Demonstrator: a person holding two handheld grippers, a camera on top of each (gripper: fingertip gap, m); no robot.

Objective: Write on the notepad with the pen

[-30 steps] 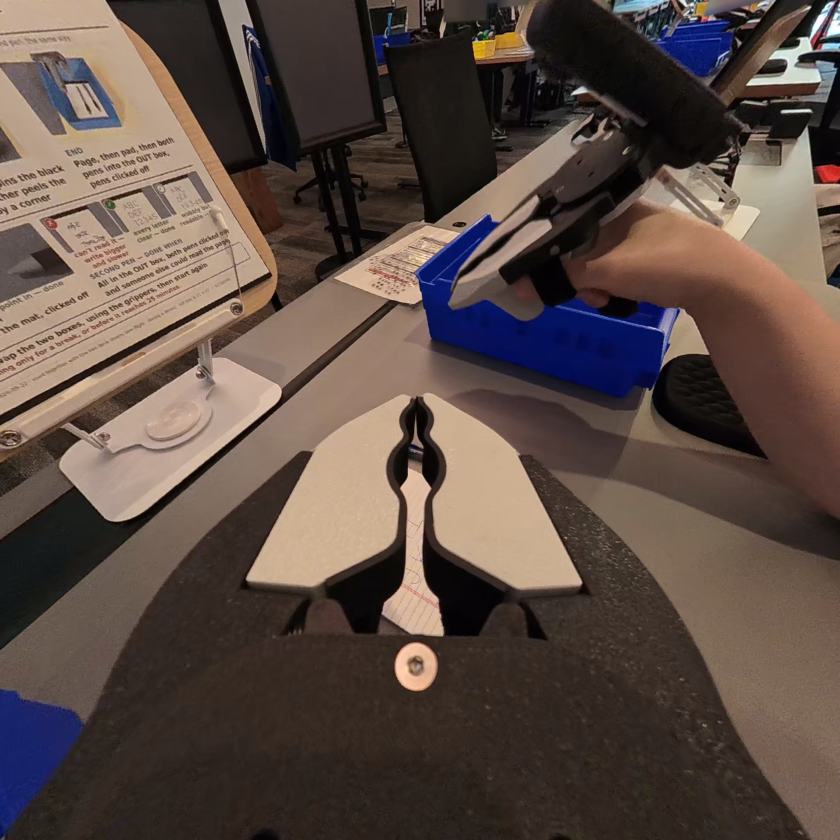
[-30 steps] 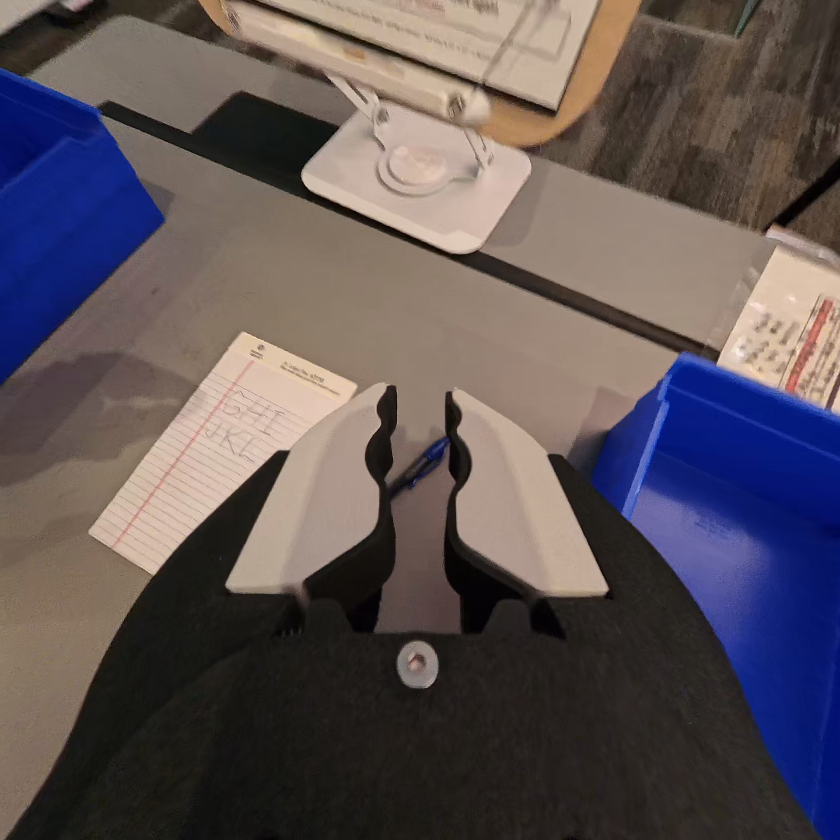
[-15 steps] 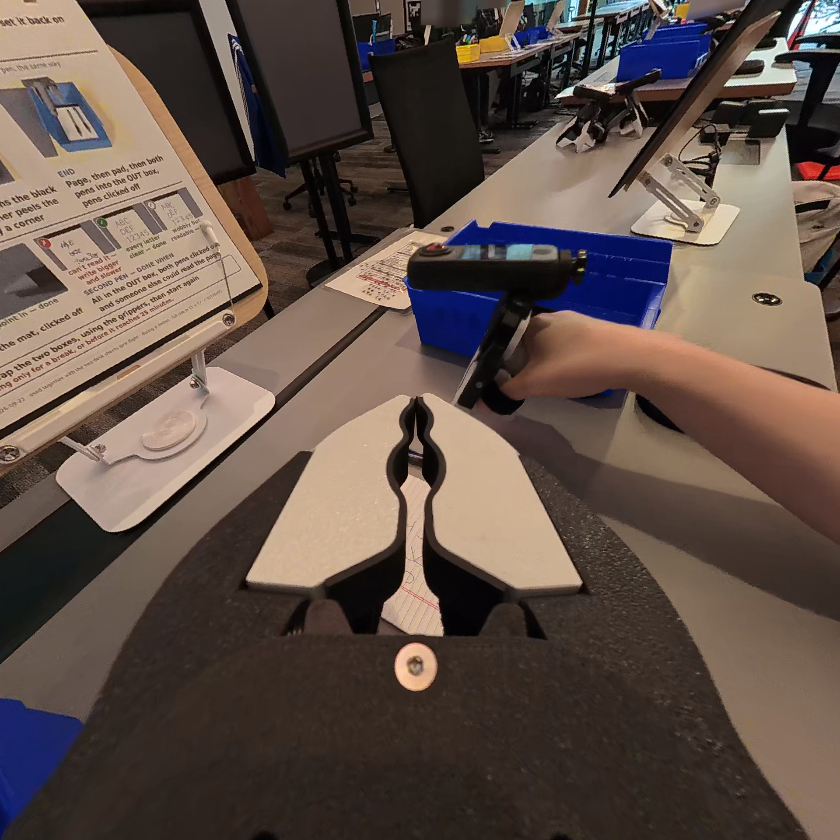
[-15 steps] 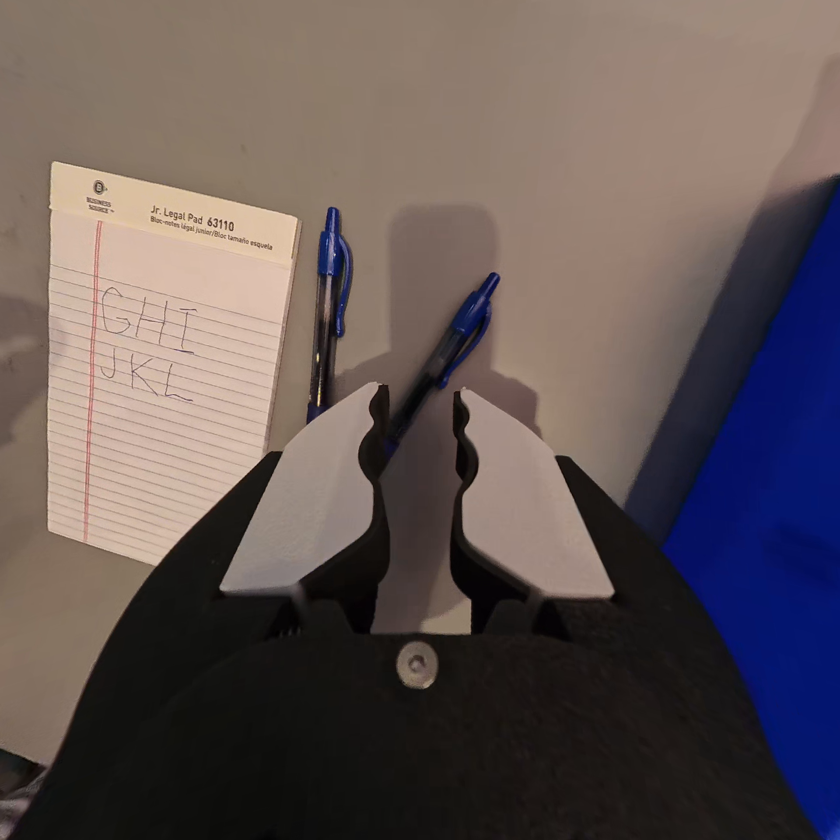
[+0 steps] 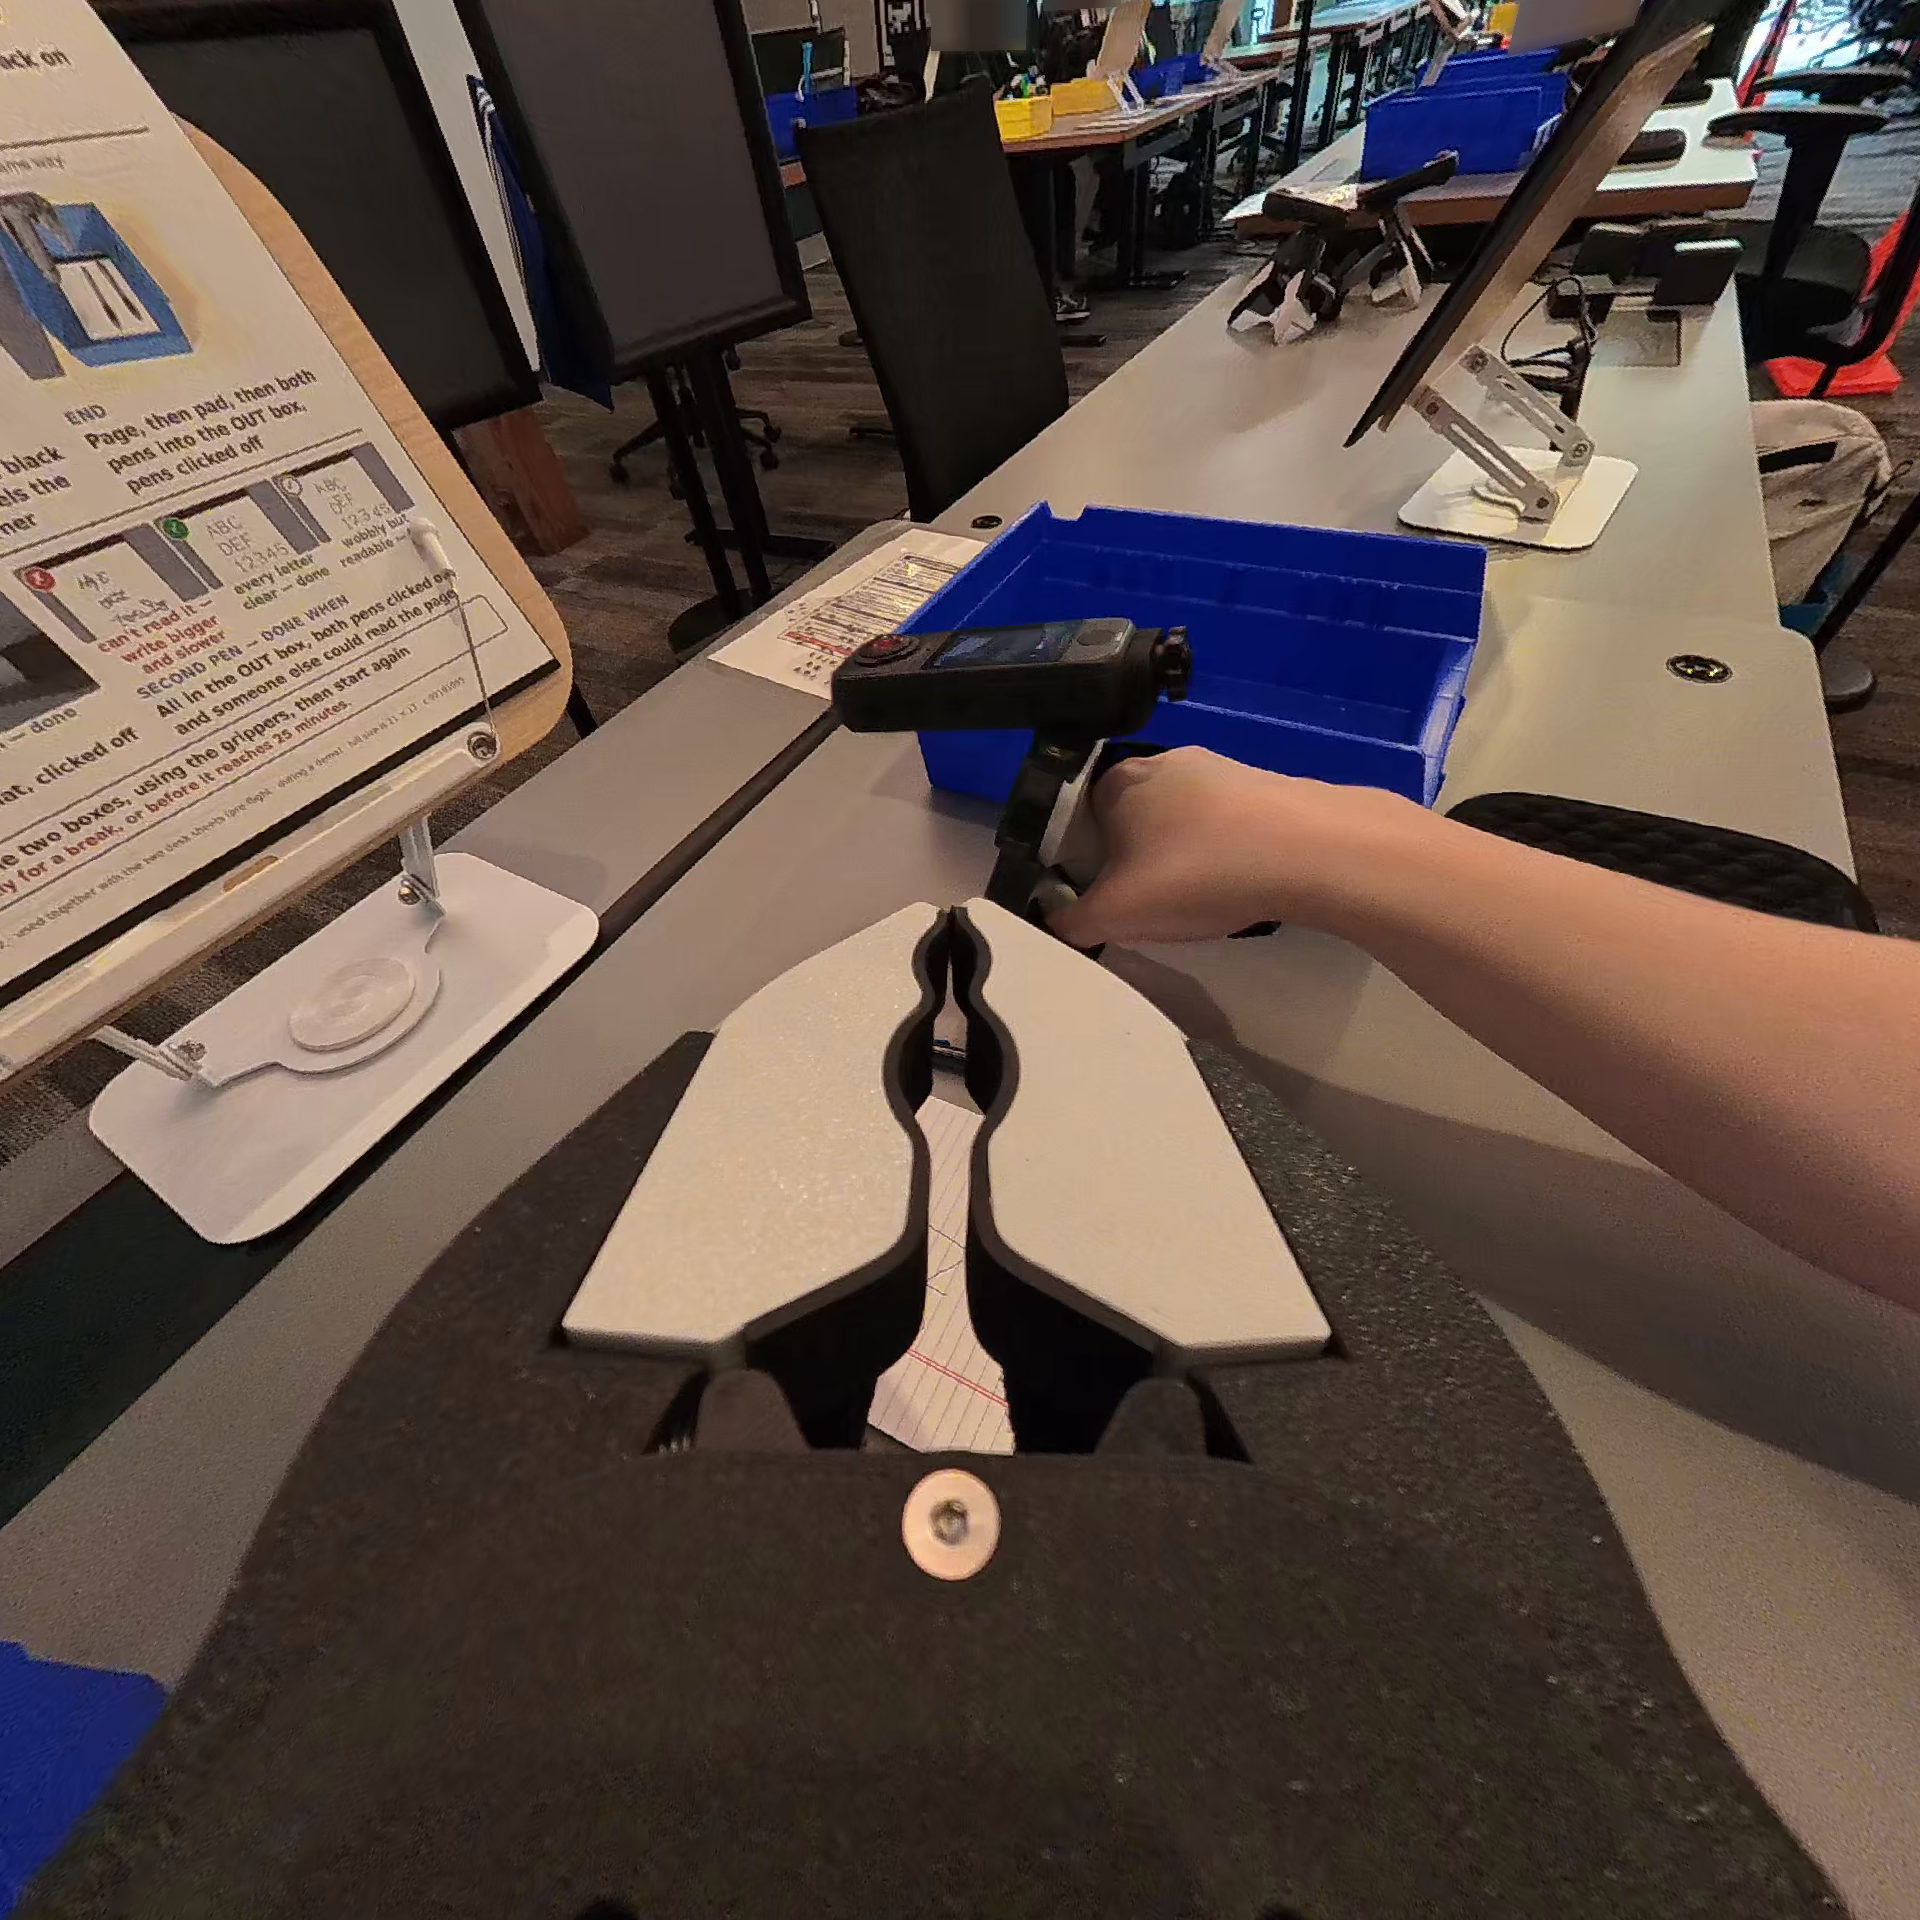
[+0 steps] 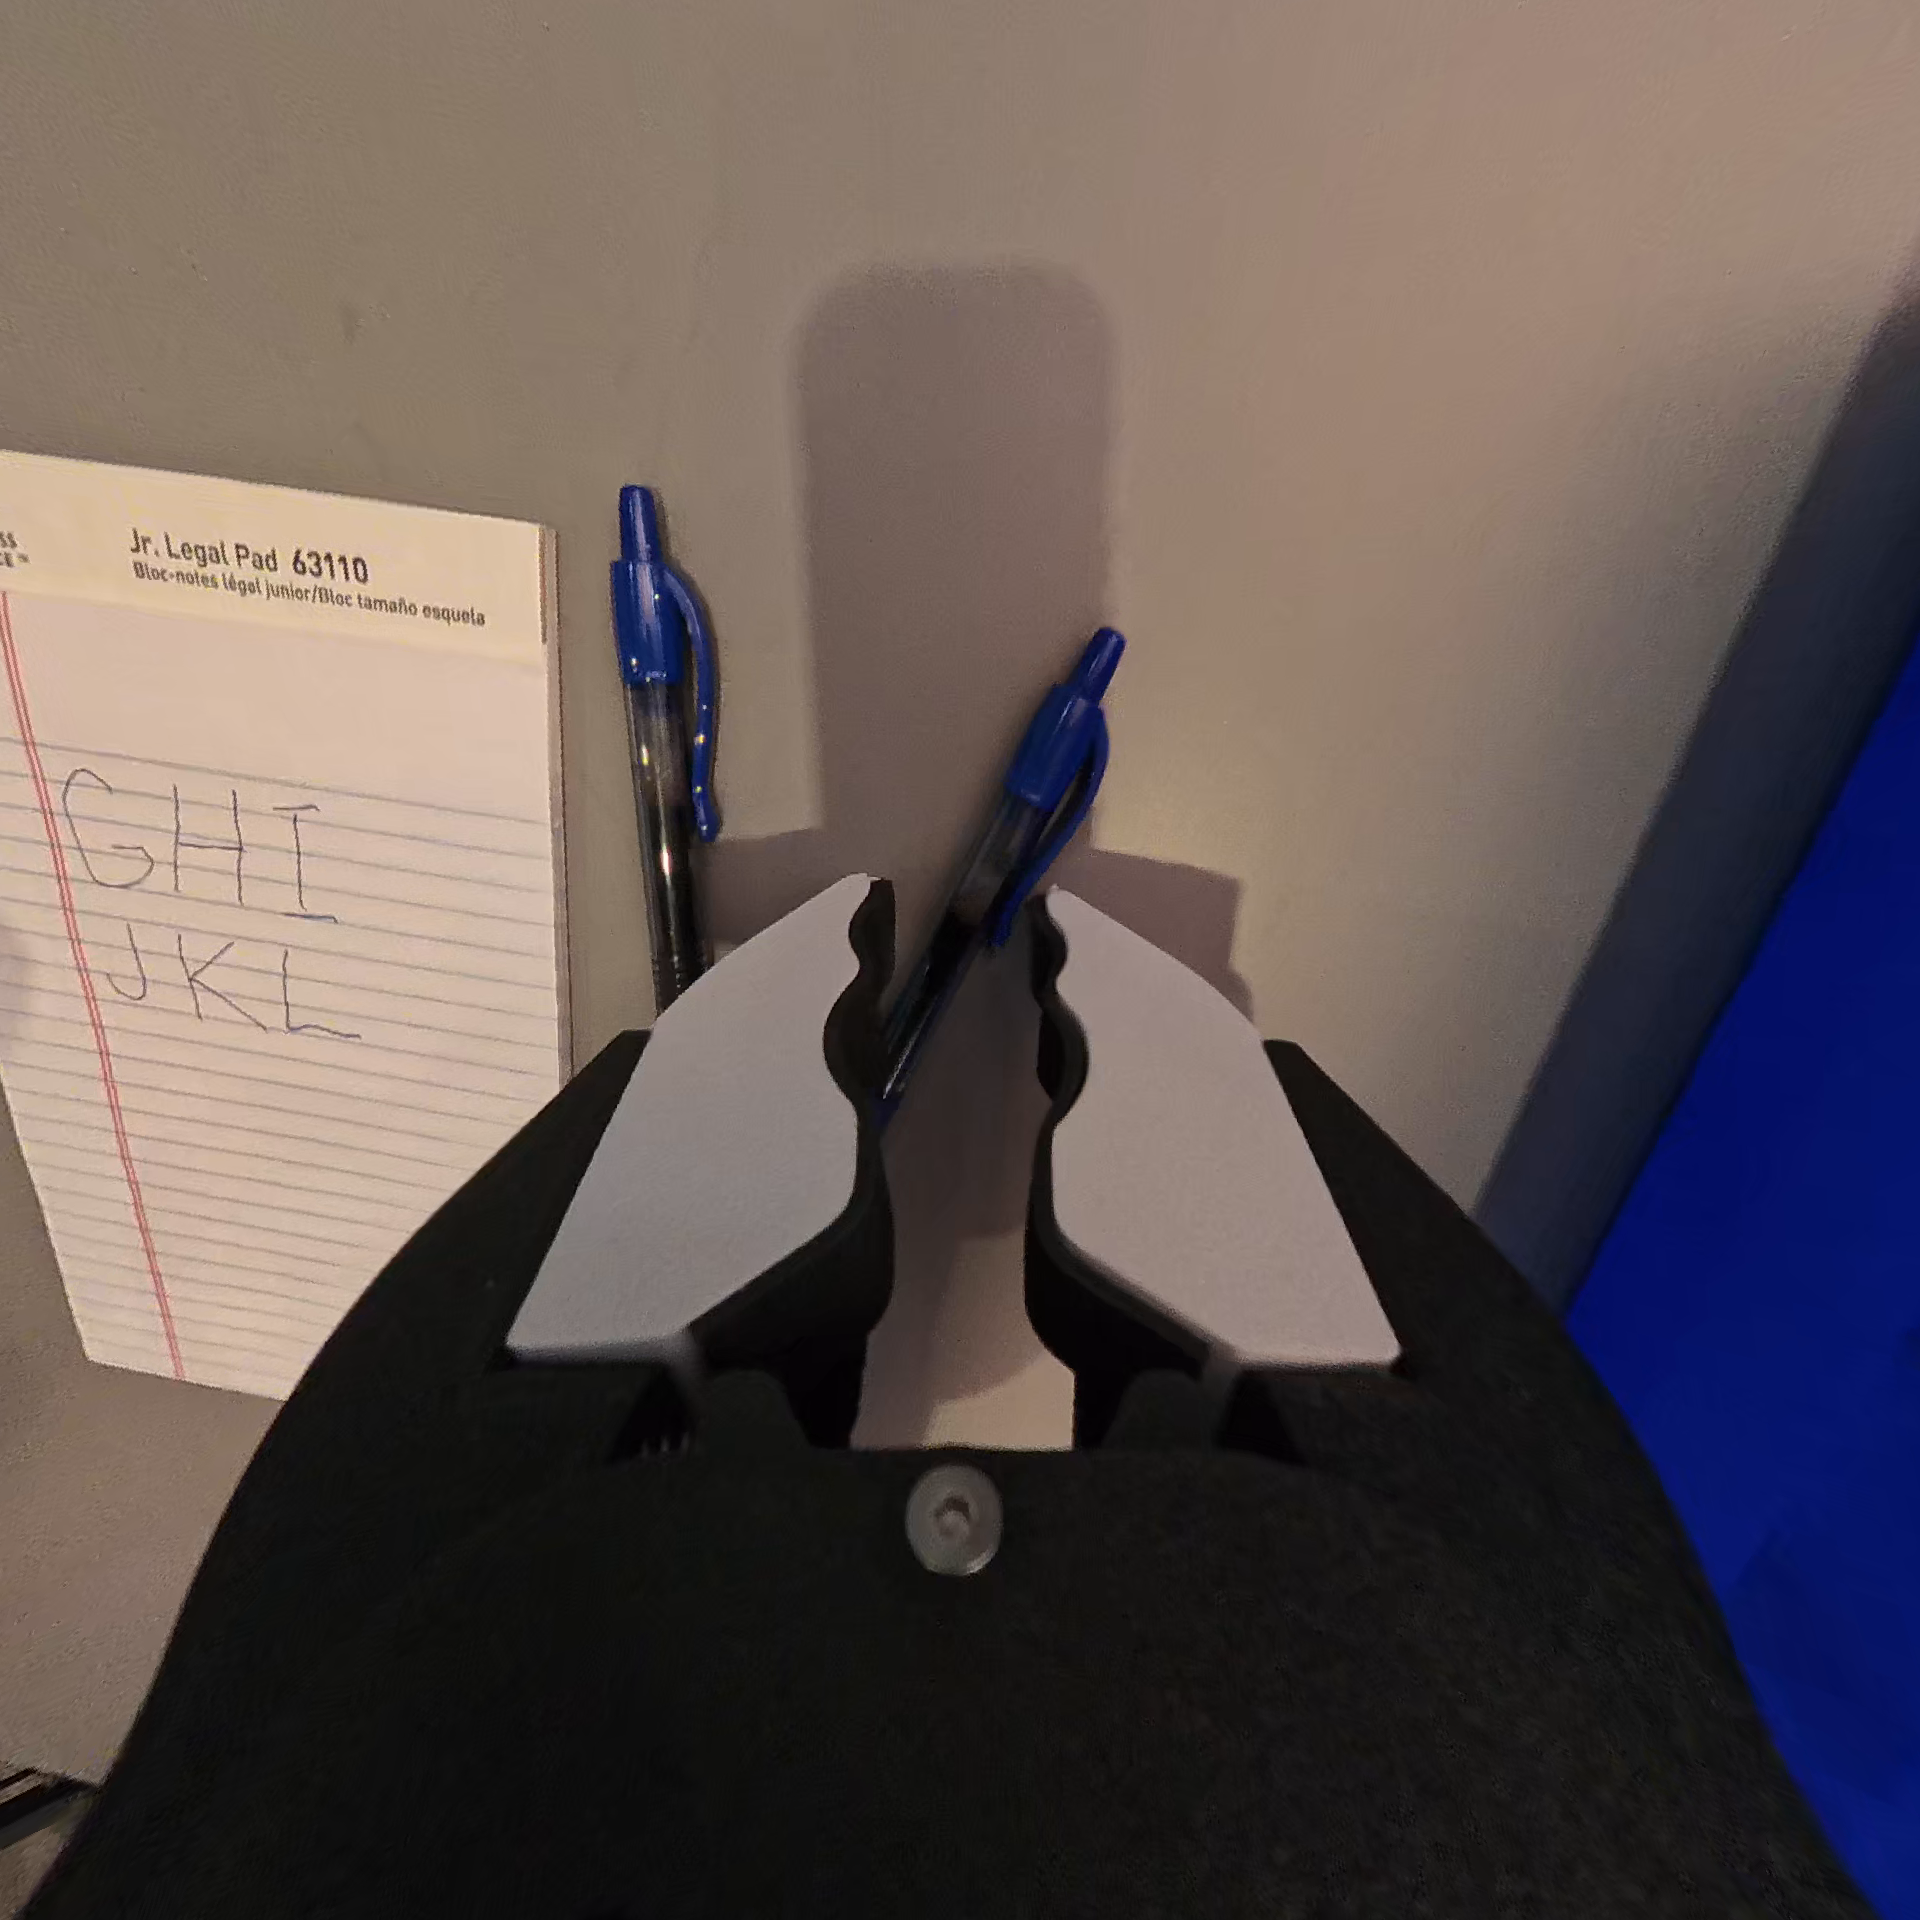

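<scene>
The notepad (image 6: pixel 291 1039) lies on the grey desk (image 6: pixel 1247 416) with handwriting on its top lines. One blue pen (image 6: pixel 665 748) lies along its right edge. A second blue pen (image 6: pixel 1049 769) lies slanted further right. My right gripper (image 6: pixel 961 894) is open, points down at the desk, and the slanted pen's lower half runs between its fingers, untouched as far as I can see. My left gripper (image 5: pixel 951 914) is shut and empty, hovering over the notepad (image 5: pixel 940 1382), which shows through the gap. A hand (image 5: pixel 1174 842) holds the right gripper just beyond it.
A blue bin (image 5: pixel 1247 644) stands behind the right hand and borders the pens on the right (image 6: pixel 1766 1143). An instruction board (image 5: pixel 208 571) on a white stand (image 5: pixel 312 1039) is at the left. A black pad (image 5: pixel 1662 852) lies far right. There is about 25 cm between the tips of the two grippers.
The right gripper came down from high above the bin, tipped to face the desk and closed in on the slanted pen. The left gripper barely moved and stayed shut.
</scene>
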